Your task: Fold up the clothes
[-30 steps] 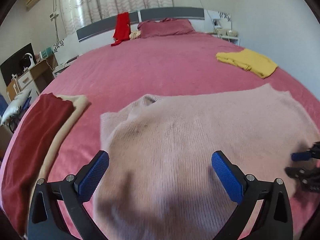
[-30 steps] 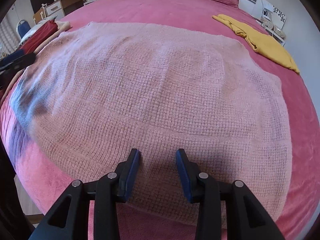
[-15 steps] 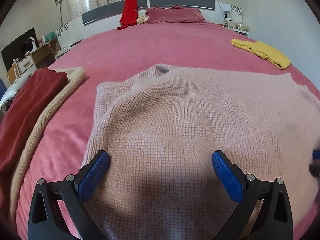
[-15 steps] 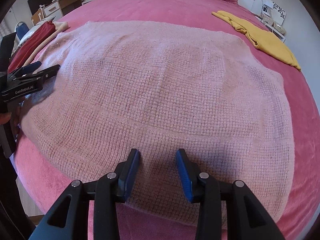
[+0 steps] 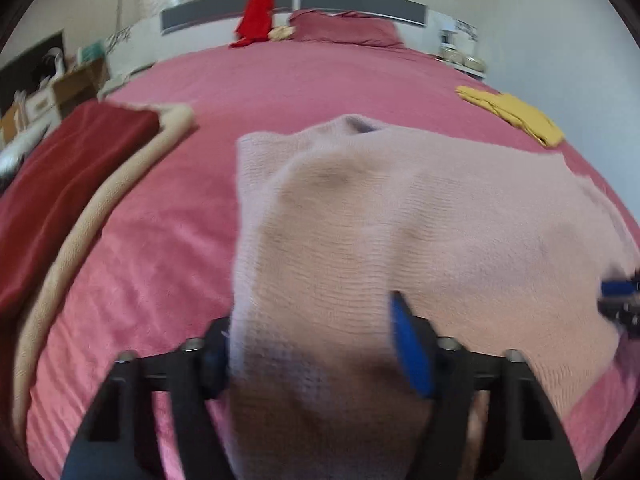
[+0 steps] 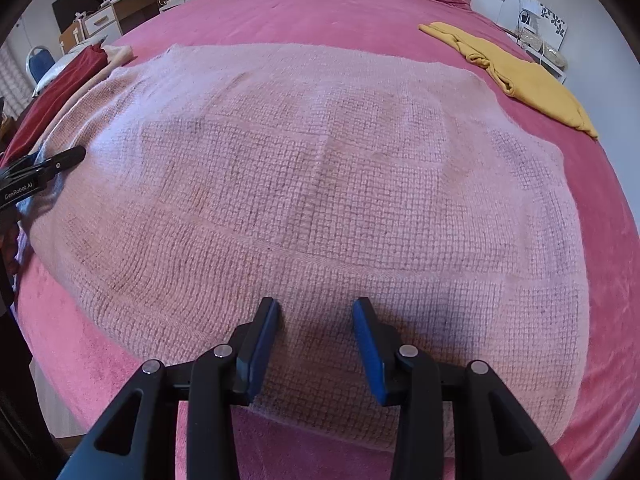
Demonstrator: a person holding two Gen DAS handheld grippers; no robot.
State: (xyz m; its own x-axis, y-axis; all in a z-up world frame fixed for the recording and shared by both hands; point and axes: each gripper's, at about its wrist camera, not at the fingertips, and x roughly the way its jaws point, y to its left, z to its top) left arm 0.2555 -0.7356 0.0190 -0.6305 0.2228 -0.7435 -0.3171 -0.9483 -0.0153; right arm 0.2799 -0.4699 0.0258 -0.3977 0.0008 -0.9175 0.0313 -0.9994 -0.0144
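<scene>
A pale pink knit sweater (image 6: 320,184) lies spread on the pink bed (image 6: 320,8). It also shows in the left wrist view (image 5: 400,220), where its left edge rises bunched between my fingers. My left gripper (image 5: 312,344) has its blue pads partly closed around this fold; the left pad is hidden by the cloth and the view is blurred. In the right wrist view the left gripper's tip (image 6: 52,164) sits at the sweater's left edge. My right gripper (image 6: 316,332) is open a little, its pads over the sweater's near hem.
A folded dark red garment (image 5: 60,184) on a cream one (image 5: 120,176) lies at the left of the bed. A yellow garment (image 6: 516,76) lies at the far right. A red cloth (image 5: 256,12) hangs on the headboard. A dresser (image 6: 116,16) stands left.
My left gripper's jaws have narrowed from wide open around the sweater's left edge, which now bunches up between them. The right gripper has barely moved.
</scene>
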